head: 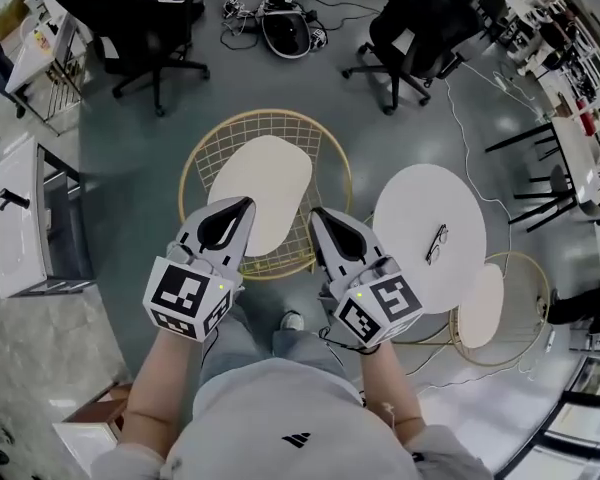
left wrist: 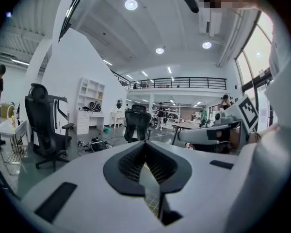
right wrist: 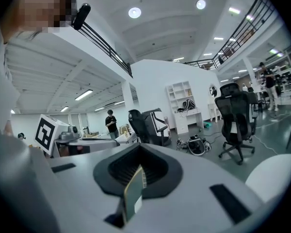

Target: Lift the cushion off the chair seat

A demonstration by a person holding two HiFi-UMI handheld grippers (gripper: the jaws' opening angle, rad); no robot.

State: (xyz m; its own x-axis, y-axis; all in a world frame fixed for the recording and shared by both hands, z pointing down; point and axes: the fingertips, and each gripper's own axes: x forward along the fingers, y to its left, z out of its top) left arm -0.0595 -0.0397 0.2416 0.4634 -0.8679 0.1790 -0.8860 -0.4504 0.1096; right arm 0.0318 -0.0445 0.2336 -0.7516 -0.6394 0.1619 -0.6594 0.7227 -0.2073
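Cushion (head: 262, 190), white and flat, lying in the middle of the seat of a round gold wire chair (head: 270, 125), with bare wire showing all round it. Left gripper (head: 244, 204): fingers pressed together with nothing between them, tip over the cushion's front edge. Right gripper (head: 317, 214): fingers likewise together and empty, tip over the seat's front right edge, beside the cushion. Round white worktop (head: 410, 203) just right of the chair, glasses (head: 437, 244) near its right edge.
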